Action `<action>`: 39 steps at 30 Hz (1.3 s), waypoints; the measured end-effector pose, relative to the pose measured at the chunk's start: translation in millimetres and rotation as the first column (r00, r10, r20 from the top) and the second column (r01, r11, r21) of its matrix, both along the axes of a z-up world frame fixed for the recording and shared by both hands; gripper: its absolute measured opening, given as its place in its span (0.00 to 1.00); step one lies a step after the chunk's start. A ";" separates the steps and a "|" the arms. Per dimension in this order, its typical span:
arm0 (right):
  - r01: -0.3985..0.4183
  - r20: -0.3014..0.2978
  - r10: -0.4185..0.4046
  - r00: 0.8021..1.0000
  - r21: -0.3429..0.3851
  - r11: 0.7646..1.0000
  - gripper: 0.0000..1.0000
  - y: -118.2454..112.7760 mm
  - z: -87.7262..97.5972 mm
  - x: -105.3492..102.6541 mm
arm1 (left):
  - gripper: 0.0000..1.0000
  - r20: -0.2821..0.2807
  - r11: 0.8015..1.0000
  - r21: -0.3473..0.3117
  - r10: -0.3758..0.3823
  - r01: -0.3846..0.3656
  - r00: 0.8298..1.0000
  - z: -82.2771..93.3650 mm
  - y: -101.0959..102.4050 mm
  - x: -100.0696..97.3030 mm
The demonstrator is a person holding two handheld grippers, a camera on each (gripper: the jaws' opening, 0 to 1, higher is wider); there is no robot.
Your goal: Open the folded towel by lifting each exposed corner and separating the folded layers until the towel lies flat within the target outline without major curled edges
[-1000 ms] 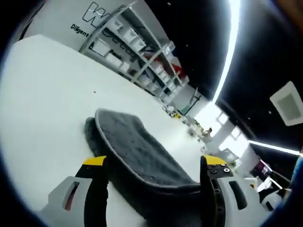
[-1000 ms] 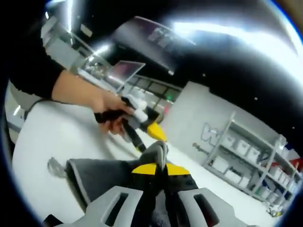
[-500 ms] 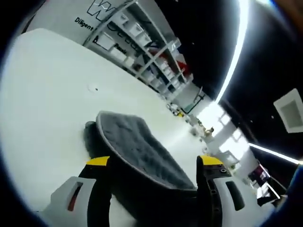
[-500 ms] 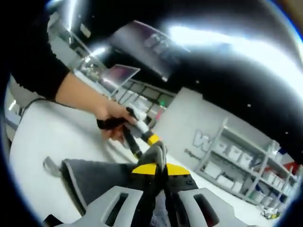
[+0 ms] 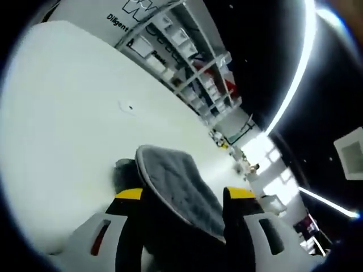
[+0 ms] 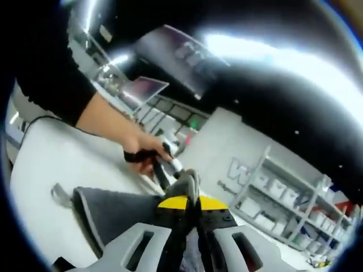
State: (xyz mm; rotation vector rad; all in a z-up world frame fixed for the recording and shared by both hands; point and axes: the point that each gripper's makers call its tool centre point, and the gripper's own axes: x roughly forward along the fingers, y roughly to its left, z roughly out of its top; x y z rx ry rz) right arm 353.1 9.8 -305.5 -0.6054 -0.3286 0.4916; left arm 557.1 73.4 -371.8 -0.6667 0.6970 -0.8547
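While my right hand-held gripper stays clamped on a raised fold of the grey towel above the white desk, my left hand-held gripper straddles its edge, jaws apart.

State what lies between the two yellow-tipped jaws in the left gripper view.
In the left gripper view, the grey towel lies between the left gripper's open jaws, over the white table.
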 end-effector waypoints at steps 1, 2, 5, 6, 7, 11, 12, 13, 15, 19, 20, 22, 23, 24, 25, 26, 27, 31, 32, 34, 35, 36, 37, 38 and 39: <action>-0.001 0.002 0.001 1.000 -0.002 1.000 0.00 0.4 0.0 -0.6 | 0.41 0.003 1.000 0.002 0.020 -0.020 1.000 0.4 2.4 4.7; -0.001 0.004 0.002 1.000 -0.003 1.000 0.00 0.4 0.0 -1.1 | 0.35 0.025 0.998 0.006 0.057 -0.057 0.998 2.2 6.5 12.3; 0.005 0.017 -0.004 1.000 -0.013 1.000 0.00 -0.5 0.3 -2.2 | 0.31 0.011 0.998 0.002 0.059 -0.059 0.998 1.2 7.0 20.3; 0.005 0.019 -0.004 1.000 -0.017 1.000 0.00 -0.3 0.0 -2.6 | 0.32 0.005 0.998 0.013 0.056 -0.056 0.998 -1.4 5.6 21.6; 0.002 0.018 -0.002 1.000 -0.017 1.000 0.00 0.0 -0.3 -3.0 | 0.32 0.007 0.998 0.028 0.054 -0.055 0.998 -3.4 4.0 22.4; -0.001 0.022 0.001 1.000 -0.023 1.000 0.00 0.4 -0.5 -4.9 | 0.31 0.006 0.997 0.042 0.066 -0.066 0.998 -3.1 4.2 33.5; -0.001 0.023 0.002 1.000 -0.022 1.000 0.00 0.0 -0.3 -5.5 | 0.31 0.003 0.997 0.047 0.069 -0.069 0.998 -3.7 4.6 36.2; -0.002 0.023 0.002 1.000 -0.020 1.000 0.00 -0.6 -0.2 -5.8 | 0.31 0.004 0.996 0.056 0.075 -0.075 0.997 -5.1 5.0 37.8; -0.001 0.023 0.002 1.000 -0.015 1.000 0.00 -3.0 0.3 -6.4 | 0.29 0.013 0.992 0.088 0.088 -0.088 0.996 -8.0 7.6 40.0; -0.001 0.018 0.001 1.000 -0.006 1.000 0.00 -5.7 0.4 -6.4 | 0.17 0.041 0.986 0.131 0.103 -0.107 0.994 -7.8 12.3 46.5; -0.002 0.016 0.002 1.000 -0.005 1.000 0.00 -5.5 0.2 -6.4 | 0.16 0.044 0.985 0.136 0.099 -0.104 0.994 -7.2 11.8 47.3; -0.005 0.016 0.005 1.000 -0.006 1.000 0.00 -4.8 0.1 -6.8 | 0.11 0.063 0.980 0.165 0.102 -0.111 0.993 -7.1 11.5 45.7; -0.007 0.015 0.007 1.000 -0.006 1.000 0.00 -4.4 -0.1 -7.1 | 0.08 0.063 0.979 0.169 0.104 -0.113 0.993 -7.0 11.8 45.8; -0.008 0.014 0.008 1.000 -0.006 1.000 0.00 -4.1 -0.4 -7.5 | 0.06 0.063 0.978 0.171 0.107 -0.116 0.992 -7.2 12.3 45.9; -0.009 0.014 0.009 1.000 -0.007 1.000 0.00 -3.9 -0.6 -8.1 | 0.05 0.063 0.977 0.173 0.112 -0.121 0.992 -7.2 12.3 45.5; -0.010 0.014 0.010 1.000 -0.007 1.000 0.00 -3.9 -0.7 -8.5 | 0.05 0.064 0.976 0.179 0.115 -0.125 0.991 -6.9 12.0 46.2; -0.010 0.015 0.010 1.000 -0.007 1.000 0.00 -4.1 -0.6 -9.0 | 0.05 0.069 0.972 0.200 0.108 -0.120 0.992 -8.1 12.1 46.1; -0.008 0.015 0.008 1.000 -0.003 1.000 0.00 -6.5 -0.3 -10.1 | 0.05 0.103 0.963 0.247 0.086 -0.109 0.991 -7.0 9.3 42.4; -0.010 0.012 0.010 1.000 0.000 1.000 0.00 -6.7 -0.4 -10.9 | 0.04 0.107 0.963 0.248 0.082 -0.106 0.991 -4.7 9.0 42.1; -0.012 0.009 0.012 1.000 0.000 1.000 0.00 -6.3 -0.7 -12.0 | 0.04 0.115 0.962 0.253 0.074 -0.101 0.991 -1.5 7.2 41.5; -0.014 0.007 0.014 1.000 0.000 1.000 0.00 -5.8 -1.0 -12.5 | 0.04 0.121 0.959 0.265 0.068 -0.098 0.990 -1.7 6.7 41.2; -0.016 0.001 0.016 1.000 -0.005 1.000 0.00 -5.3 -2.3 -12.8 | 0.04 0.126 0.955 0.282 0.060 -0.094 0.990 -2.8 6.4 41.1; -0.016 -0.004 0.016 1.000 -0.008 1.000 0.00 -5.2 -3.2 -12.9 | 0.04 0.132 0.951 0.295 0.057 -0.094 0.990 -3.4 5.8 41.2; -0.017 -0.005 0.016 1.000 -0.007 1.000 0.00 -5.1 -3.4 -13.2 | 0.05 0.137 0.947 0.307 0.053 -0.093 0.989 -3.6 5.6 41.1; -0.018 -0.006 0.018 1.000 -0.008 1.000 0.00 -5.1 -3.7 -13.7 | 0.05 0.149 0.944 0.316 0.048 -0.094 0.988 -3.1 5.1 41.9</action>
